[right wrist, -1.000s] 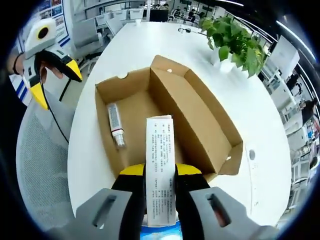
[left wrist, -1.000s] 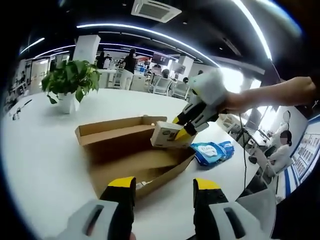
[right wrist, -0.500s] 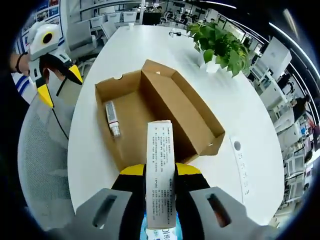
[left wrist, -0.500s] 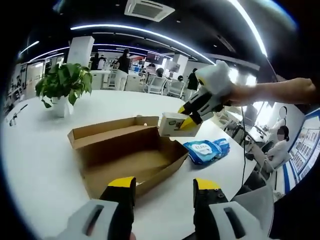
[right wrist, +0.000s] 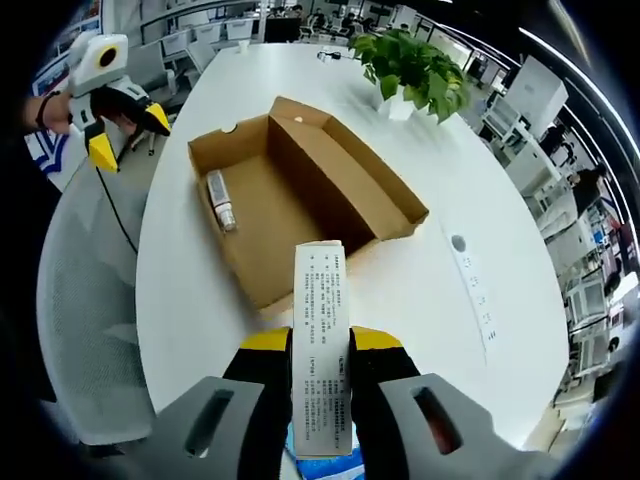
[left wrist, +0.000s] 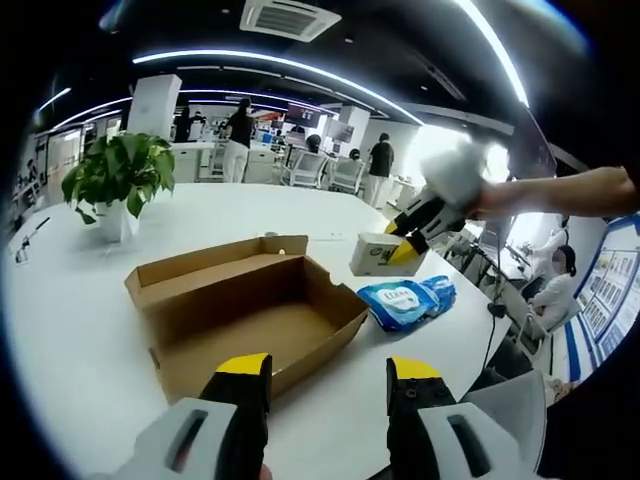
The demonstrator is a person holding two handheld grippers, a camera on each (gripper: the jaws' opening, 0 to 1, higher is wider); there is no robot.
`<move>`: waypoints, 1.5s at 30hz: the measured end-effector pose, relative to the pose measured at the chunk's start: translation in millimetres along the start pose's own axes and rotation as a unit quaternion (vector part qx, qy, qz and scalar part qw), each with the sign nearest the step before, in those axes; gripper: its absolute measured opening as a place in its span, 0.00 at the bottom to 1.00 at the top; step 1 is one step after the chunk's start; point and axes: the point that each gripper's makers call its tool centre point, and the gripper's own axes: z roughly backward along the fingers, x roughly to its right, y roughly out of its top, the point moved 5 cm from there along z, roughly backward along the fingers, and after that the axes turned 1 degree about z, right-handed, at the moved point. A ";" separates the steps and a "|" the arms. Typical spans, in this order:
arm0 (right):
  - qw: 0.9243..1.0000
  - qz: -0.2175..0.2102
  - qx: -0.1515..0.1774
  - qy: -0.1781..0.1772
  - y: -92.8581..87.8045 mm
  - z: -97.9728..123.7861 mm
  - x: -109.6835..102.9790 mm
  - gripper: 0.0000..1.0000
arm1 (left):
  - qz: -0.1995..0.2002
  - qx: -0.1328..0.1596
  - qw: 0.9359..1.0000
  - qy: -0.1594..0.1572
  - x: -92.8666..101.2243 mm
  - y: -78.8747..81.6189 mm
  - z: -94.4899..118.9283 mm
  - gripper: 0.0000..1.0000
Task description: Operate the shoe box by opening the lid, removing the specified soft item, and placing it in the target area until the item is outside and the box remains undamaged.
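Observation:
The brown shoe box (left wrist: 250,335) lies open on the white table, its lid folded back flat. My right gripper (left wrist: 412,238) comes in from the right, shut on a white pack with green print (left wrist: 376,256), held in the air just past the box's right end. In the right gripper view the same white pack (right wrist: 320,335) stands between my jaws (right wrist: 320,352), above the table beside the box (right wrist: 265,230). A small tube (right wrist: 218,200) lies inside the box. My left gripper (left wrist: 328,385) is open and empty near the table's edge; my left gripper (right wrist: 125,135) also appears at the upper left.
A blue wipes pack (left wrist: 405,300) lies on the table right of the box. A potted plant (left wrist: 110,180) stands at the far side. A white power strip (right wrist: 470,290) lies beyond the box. A grey mesh chair (right wrist: 80,320) is at the table's edge. People are in the background.
My right gripper has lifted the white pack out of the box and carried it away to the right, past the box's end. The left gripper stays open.

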 end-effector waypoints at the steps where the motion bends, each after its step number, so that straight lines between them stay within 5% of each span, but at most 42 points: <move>1: 1.000 -0.002 -0.001 -0.001 -3.6 2.1 -0.6 0.18 | -0.001 0.000 1.000 -0.001 1.2 0.2 -0.7 0.47; 20: 0.997 -0.055 -0.038 -0.031 -104.5 52.9 0.1 0.18 | -0.018 -0.012 1.000 -0.019 34.9 5.1 -19.2 0.47; 45: 0.992 -0.102 -0.064 -0.049 -194.0 94.9 -5.8 0.18 | -0.022 -0.028 0.999 -0.035 62.1 7.4 -46.5 0.47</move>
